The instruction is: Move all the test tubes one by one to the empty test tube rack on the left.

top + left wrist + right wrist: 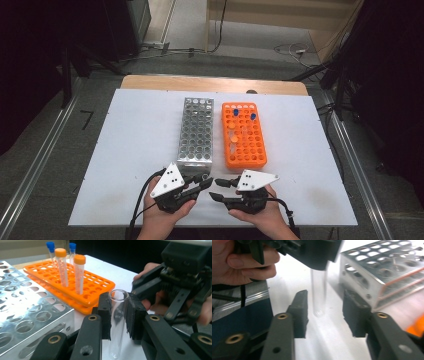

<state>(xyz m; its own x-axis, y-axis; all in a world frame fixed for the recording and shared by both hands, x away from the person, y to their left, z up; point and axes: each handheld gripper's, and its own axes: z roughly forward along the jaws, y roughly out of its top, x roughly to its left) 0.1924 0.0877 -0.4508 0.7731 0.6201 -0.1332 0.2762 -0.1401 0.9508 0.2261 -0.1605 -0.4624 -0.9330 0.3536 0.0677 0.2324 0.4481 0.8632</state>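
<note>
Faint white print on the glass tube (117,315) is too blurred to read

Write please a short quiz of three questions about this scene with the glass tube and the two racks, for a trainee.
1. True or false: the left gripper is shut on the clear glass tube.
2. How many capped tubes stand in the orange rack?
3. Which rack holds no tubes: A) the orange rack, B) the metal rack?

Key:
1. True; the tube stands upright between its pads.
2. Four: two orange caps, two blue caps.
3. B.
</note>
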